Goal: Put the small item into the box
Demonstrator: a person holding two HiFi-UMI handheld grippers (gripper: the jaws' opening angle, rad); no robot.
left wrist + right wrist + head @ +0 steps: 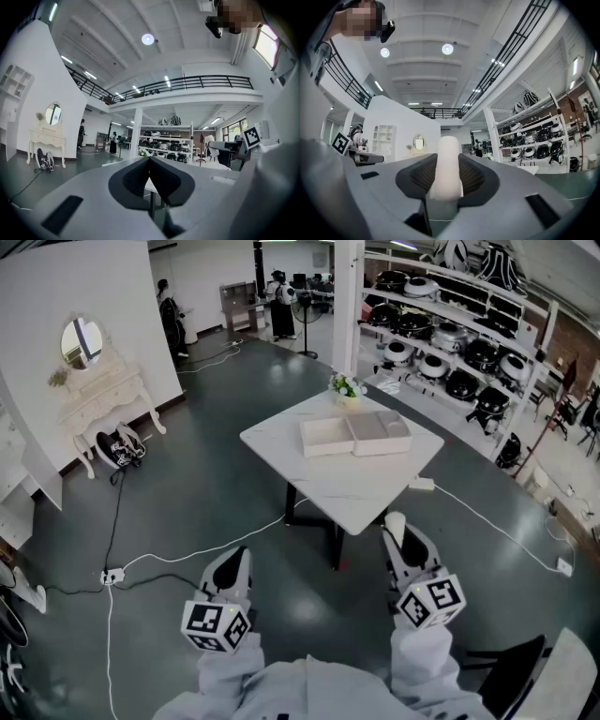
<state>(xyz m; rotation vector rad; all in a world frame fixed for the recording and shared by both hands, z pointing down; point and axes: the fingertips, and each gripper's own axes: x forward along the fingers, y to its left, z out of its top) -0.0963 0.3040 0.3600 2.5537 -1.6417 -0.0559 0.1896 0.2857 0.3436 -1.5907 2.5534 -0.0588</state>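
Carrying the small item toward the table is the step I judge to be in hand: my right gripper is clamped on it, jaws pressing either side, and pointing level. The item is off the table, in the air, well short of the near edge. It looks like a smooth, pale, off-white piece with a rounded top, standing up past the jaw tips; I cannot tell what it is made of, though nothing about it looks soft or crushed under the grip.

My left gripper hangs level beside it on the left, jaws together with nothing between them.

The box lies open on the far half of the table, a shallow pale tray, with a second, similar tray-like part, perhaps its lid, touching it on the right. A small bunch of flowers stands just beyond them.

Next, I think, I must step closer, bring the right gripper over the open tray, tip it downward and only then let the jaws part.
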